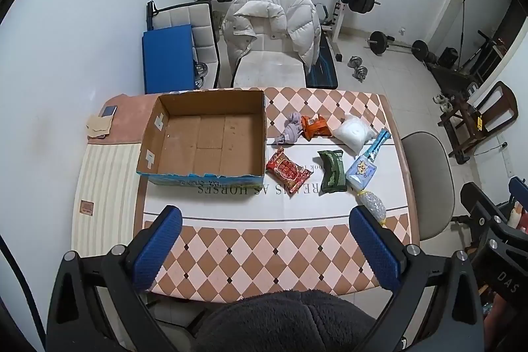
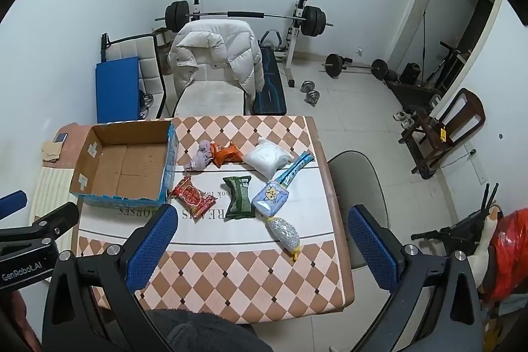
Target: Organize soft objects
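- I hold both grippers, left and right, spread wide and empty above the table, short of the box
- Soft packets lie right of the box, none inside; I'd take the nearest by its middle, gently
- Beyond the box: chair, jacket, barbell rack
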A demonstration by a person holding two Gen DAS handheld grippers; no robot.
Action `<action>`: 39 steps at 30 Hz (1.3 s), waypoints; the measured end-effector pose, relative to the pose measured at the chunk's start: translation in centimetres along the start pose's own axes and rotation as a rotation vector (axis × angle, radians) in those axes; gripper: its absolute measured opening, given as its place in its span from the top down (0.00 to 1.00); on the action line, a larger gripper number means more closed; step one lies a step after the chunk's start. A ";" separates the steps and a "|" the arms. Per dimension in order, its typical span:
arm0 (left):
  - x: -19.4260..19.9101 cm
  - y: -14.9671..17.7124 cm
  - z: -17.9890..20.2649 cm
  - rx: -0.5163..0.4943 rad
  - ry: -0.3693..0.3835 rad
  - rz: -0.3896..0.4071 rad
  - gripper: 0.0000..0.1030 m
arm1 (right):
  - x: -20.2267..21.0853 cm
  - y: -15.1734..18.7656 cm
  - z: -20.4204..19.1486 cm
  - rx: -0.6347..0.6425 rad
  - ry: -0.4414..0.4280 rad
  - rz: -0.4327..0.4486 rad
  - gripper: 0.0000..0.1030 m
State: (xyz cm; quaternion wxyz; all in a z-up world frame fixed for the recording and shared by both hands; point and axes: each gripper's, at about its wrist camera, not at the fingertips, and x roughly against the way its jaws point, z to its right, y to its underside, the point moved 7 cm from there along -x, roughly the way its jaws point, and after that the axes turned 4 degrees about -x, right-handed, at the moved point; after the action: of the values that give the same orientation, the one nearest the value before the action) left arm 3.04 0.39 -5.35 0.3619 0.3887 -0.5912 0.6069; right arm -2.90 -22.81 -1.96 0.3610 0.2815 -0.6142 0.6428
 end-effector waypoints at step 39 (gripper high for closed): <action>0.8 -1.4 -0.2 -0.005 0.001 0.035 0.00 | 1.1 -2.3 -0.9 -0.002 -0.002 0.018 0.00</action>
State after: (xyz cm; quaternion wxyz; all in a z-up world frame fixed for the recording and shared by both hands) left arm 3.89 0.59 -4.02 0.3526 0.3771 -0.5993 0.6118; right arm -1.64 -21.79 0.20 0.3548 0.2761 -0.6177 0.6452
